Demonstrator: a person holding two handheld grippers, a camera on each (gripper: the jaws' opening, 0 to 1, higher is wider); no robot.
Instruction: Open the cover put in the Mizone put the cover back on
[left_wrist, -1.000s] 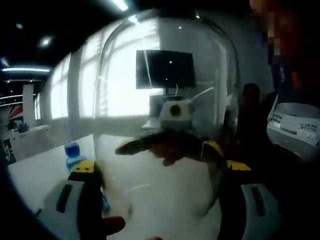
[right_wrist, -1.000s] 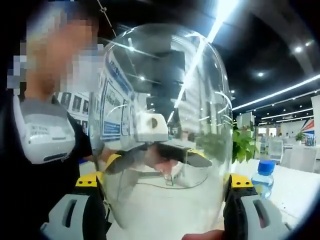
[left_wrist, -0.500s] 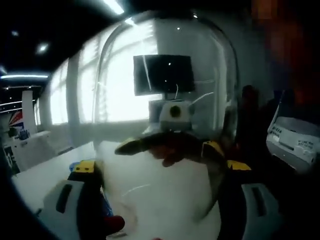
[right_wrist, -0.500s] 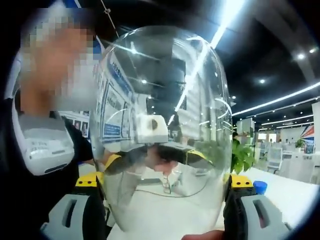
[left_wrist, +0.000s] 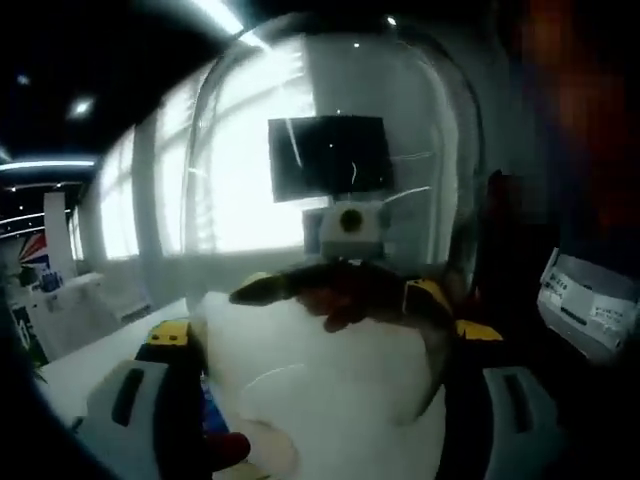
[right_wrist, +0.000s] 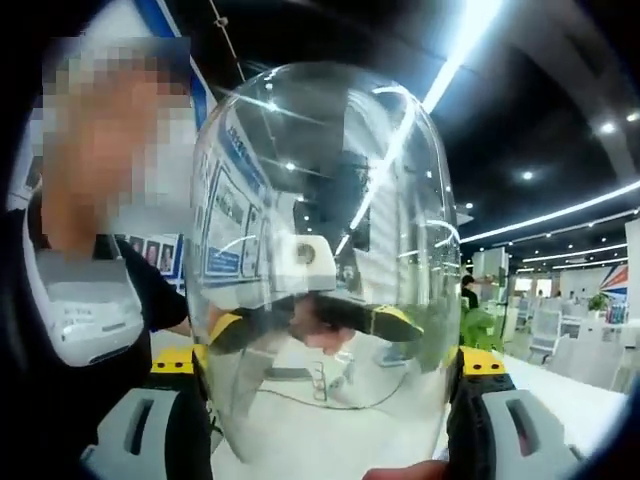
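— While it hangs above the white table (right_wrist: 580, 390), who holds the clear glass dome cover (right_wrist: 320, 250)?
— Both: left gripper (left_wrist: 320, 400) and right gripper (right_wrist: 325, 410) each clamp its sides.

A clear dome cover (right_wrist: 320, 260), glossy and smooth like glass or hard plastic, catches streaks of ceiling light in the right gripper view and shows the room through its wall. In the left gripper view the same cover (left_wrist: 330, 200) looks hazier. The right gripper (right_wrist: 325, 420) has matt grey plastic jaws with yellow tips. The left gripper (left_wrist: 325, 420) matches it. The white tabletop (right_wrist: 570, 395) at far right looks smooth.
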